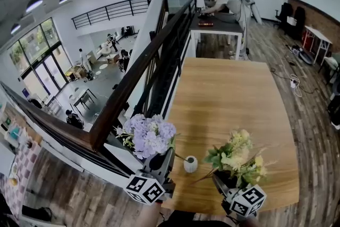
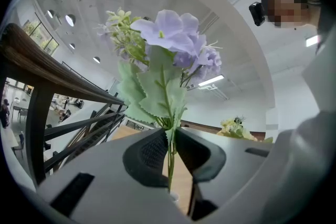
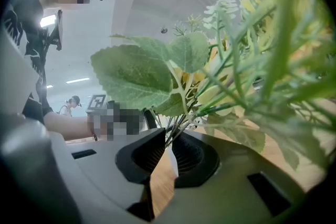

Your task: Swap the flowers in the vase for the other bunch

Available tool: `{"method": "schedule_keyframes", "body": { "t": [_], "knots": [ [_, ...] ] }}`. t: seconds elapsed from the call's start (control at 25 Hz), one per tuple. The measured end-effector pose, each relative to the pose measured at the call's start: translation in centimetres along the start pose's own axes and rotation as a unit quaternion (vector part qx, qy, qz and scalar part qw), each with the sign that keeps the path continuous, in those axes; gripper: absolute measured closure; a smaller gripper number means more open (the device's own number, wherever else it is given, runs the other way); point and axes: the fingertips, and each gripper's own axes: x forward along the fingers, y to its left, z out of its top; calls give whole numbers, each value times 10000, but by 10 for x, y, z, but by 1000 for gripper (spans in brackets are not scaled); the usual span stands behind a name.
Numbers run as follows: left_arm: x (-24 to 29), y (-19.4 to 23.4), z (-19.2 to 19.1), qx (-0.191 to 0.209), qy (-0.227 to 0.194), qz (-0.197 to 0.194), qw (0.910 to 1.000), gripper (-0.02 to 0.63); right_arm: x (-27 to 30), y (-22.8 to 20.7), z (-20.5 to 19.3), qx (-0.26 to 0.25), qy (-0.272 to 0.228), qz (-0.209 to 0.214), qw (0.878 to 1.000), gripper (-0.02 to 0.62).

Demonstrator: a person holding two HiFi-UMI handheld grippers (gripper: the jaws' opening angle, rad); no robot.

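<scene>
The left gripper (image 1: pixel 164 159) was clamped on the thin green stem of the purple flower bunch (image 1: pixel 149 135). The stem ran upright through the narrow gap between the two pads. The leaves and blossoms stood directly above the jaws, and the lower stem end hung below them.

The right gripper (image 1: pixel 223 181) was closed tight on the gathered stems of the yellow flower bunch (image 1: pixel 237 157). The leaves and blossoms spread above the jaws and to their right.

The small white vase (image 1: pixel 190 164) stood upright on the wooden table (image 1: pixel 234 103), between the two grippers. It was just beside the left gripper, on its right. It was near the right gripper, on its left. Both bunches were held clear of the vase.
</scene>
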Motion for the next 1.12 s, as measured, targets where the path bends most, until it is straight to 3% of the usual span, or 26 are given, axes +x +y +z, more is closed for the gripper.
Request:
{"method": "schedule_keyframes", "body": {
  "t": [1.12],
  "knots": [
    [-53,18,27,87,-266,380,9989,558,22,40,-3,-141,130,499,9986,537]
  ]
}}
